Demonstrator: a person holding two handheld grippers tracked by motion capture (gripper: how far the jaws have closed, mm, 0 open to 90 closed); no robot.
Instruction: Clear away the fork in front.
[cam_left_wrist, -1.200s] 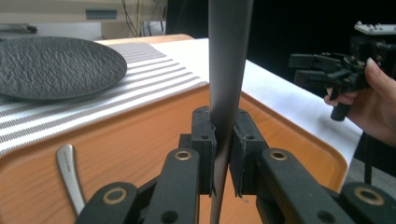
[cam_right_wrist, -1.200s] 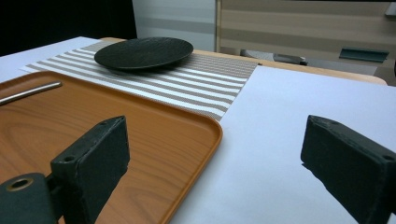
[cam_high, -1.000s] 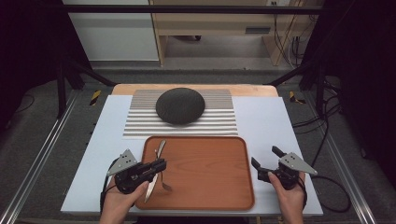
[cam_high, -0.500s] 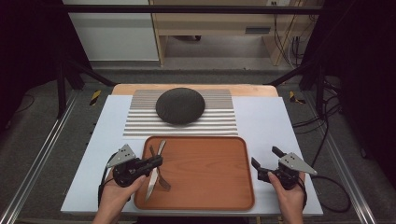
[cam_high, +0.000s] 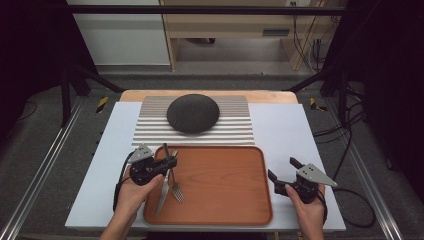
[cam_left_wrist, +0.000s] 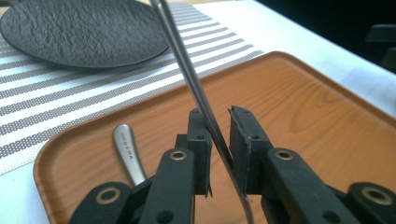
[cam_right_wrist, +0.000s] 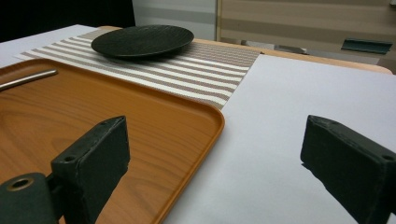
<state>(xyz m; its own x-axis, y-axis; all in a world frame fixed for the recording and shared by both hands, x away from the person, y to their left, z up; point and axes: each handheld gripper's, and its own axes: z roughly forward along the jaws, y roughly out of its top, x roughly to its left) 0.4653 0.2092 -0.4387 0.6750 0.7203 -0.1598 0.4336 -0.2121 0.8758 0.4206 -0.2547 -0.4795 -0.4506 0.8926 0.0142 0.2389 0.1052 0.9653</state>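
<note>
A knife (cam_high: 161, 197) and a fork (cam_high: 177, 190) lie lengthwise at the left end of a brown tray (cam_high: 225, 190). My left gripper (cam_high: 169, 162) reaches in over the tray's left rim. In the left gripper view its jaws (cam_left_wrist: 219, 135) are closed narrowly around the thin knife (cam_left_wrist: 182, 56), which slants up toward the far side. The fork's handle (cam_left_wrist: 127, 149) rests on the tray beside the jaws. My right gripper (cam_high: 281, 168) sits on the table just right of the tray, wide open with nothing between its fingers (cam_right_wrist: 93, 154).
A dark round plate (cam_high: 193, 113) sits on a striped placemat (cam_high: 150, 132) beyond the tray. White table surface (cam_high: 295, 130) lies to the right of the mat. Cables trail off the table's right side.
My left gripper has slid away from the person along the tray's left side, further up the knife. The right gripper has stayed put.
</note>
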